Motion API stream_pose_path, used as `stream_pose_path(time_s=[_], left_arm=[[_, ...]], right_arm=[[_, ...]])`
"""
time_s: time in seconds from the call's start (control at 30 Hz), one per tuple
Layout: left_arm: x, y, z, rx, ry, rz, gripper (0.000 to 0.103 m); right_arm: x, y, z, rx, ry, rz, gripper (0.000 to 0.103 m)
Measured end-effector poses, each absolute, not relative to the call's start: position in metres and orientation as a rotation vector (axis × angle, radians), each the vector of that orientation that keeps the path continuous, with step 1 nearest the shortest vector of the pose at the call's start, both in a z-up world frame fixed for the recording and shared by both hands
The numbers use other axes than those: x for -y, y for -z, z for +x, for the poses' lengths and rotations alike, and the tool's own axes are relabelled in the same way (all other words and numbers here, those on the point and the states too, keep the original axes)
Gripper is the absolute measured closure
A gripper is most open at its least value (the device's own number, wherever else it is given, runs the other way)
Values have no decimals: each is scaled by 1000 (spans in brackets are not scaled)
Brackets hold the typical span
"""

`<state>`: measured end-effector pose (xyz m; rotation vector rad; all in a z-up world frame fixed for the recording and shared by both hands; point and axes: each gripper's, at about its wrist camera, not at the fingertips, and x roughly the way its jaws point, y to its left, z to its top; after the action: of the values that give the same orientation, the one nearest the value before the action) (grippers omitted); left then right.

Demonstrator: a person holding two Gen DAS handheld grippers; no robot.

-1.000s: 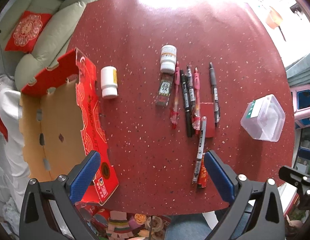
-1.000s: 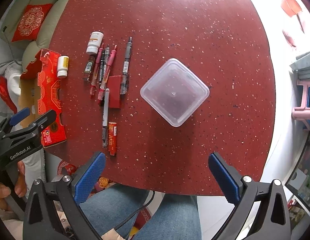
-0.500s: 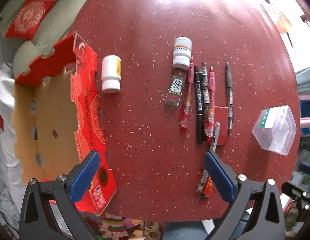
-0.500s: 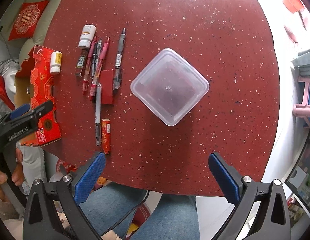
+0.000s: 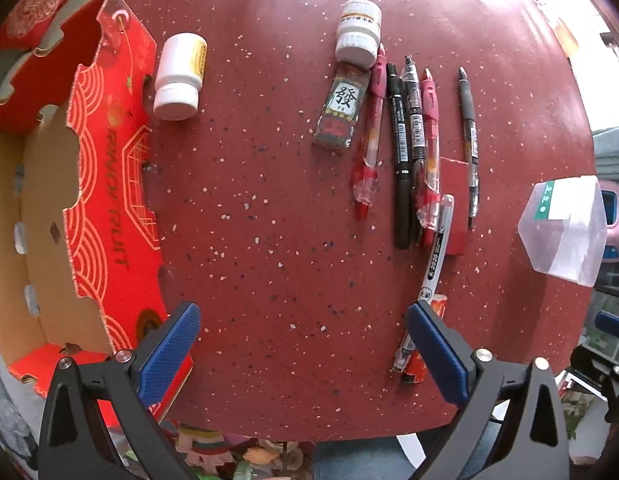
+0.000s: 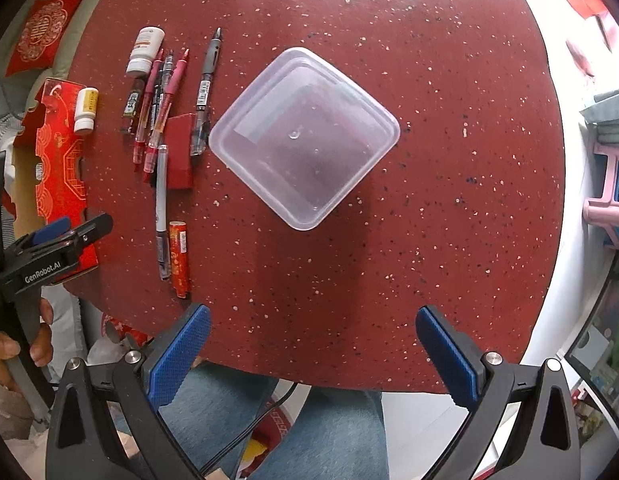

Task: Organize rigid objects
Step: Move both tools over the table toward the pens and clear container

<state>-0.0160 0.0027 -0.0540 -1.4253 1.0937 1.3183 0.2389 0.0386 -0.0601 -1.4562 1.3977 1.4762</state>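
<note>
On the round red table (image 5: 269,220) lie several pens (image 5: 405,152) in a row, a white pen (image 5: 433,256), a small red tube (image 5: 419,356), a flat red box (image 5: 455,208), a dark mahjong-print bottle (image 5: 341,108) and two white pill bottles (image 5: 177,76) (image 5: 357,32). A clear plastic container (image 6: 305,136) stands at the table's middle right. My left gripper (image 5: 301,344) is open and empty above the near table edge. My right gripper (image 6: 309,352) is open and empty, short of the container.
A red cardboard fruit box (image 5: 89,184) with an open brown inside sits at the table's left edge. A sofa with a red cushion (image 6: 41,36) lies beyond it. The person's legs (image 6: 309,432) are under the near edge. Pink stools (image 6: 605,200) stand at right.
The left gripper has moved forward and lower over the table, so the pens and bottles look larger. The right gripper has shifted a little, bringing the container closer to centre.
</note>
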Motion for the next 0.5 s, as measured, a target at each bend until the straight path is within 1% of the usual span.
stream_pose_path(time_s=[0.23, 0.4, 0.5], left_arm=[[-9, 63, 31, -1109, -1218, -1352, 0], [-8, 84, 48, -1106, -1229, -1396, 0], [-3, 96, 54, -1115, -1241, -1405, 0]], right_arm=[[-46, 55, 238, -1296, -1513, -1476, 0], [-59, 52, 233, -1206, -1565, -1473, 0], [-69, 52, 223, -1113, -1602, -1502, 0]])
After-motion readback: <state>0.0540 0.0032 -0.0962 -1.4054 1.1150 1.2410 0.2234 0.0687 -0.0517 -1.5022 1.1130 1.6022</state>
